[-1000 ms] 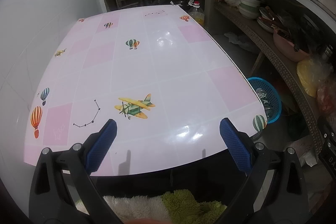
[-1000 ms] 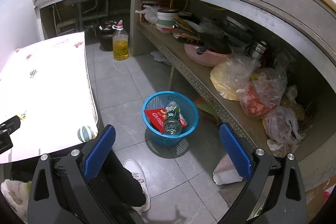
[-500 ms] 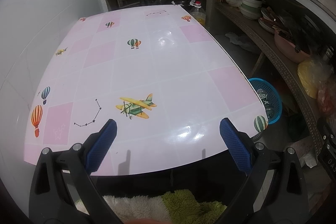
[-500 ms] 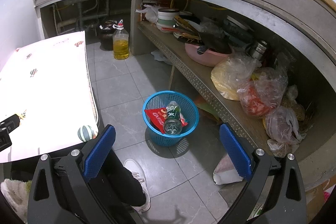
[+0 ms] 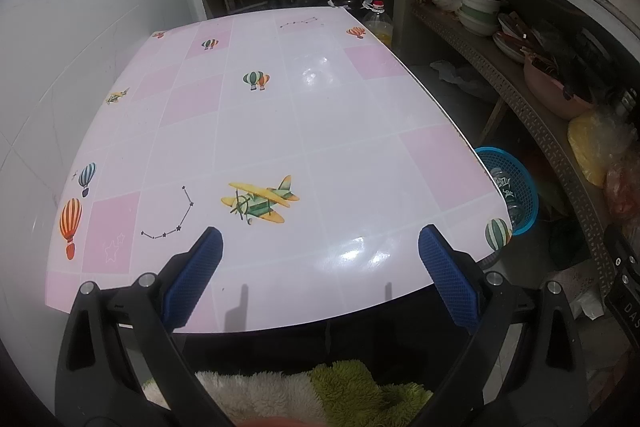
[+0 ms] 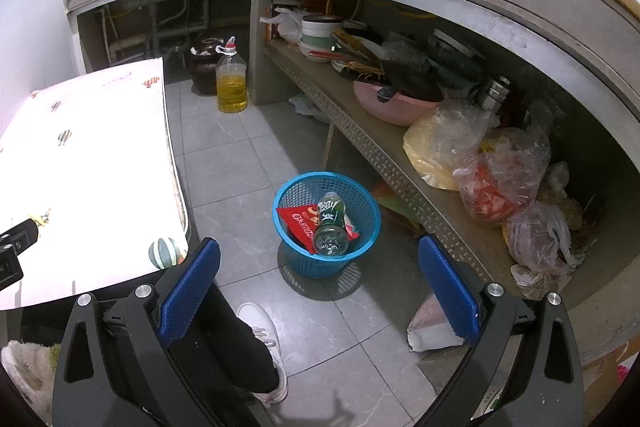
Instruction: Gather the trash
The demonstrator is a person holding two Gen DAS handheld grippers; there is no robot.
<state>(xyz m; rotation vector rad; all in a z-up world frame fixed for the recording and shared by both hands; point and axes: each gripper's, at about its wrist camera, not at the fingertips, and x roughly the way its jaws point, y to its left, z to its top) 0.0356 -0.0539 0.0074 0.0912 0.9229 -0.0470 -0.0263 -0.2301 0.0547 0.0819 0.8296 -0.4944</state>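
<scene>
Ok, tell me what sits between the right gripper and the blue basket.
Only bare grey floor tile lies between the open right gripper and the blue basket, as the right wrist view shows.

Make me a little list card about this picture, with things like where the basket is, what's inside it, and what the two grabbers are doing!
basket: blue basket, on the floor beside the table
inside basket: green-label plastic bottle, red snack wrapper
left gripper: open, holding nothing, over the table's near edge
right gripper: open, holding nothing, above the floor, short of the basket
on the tabletop: only printed balloons and a plane
</scene>
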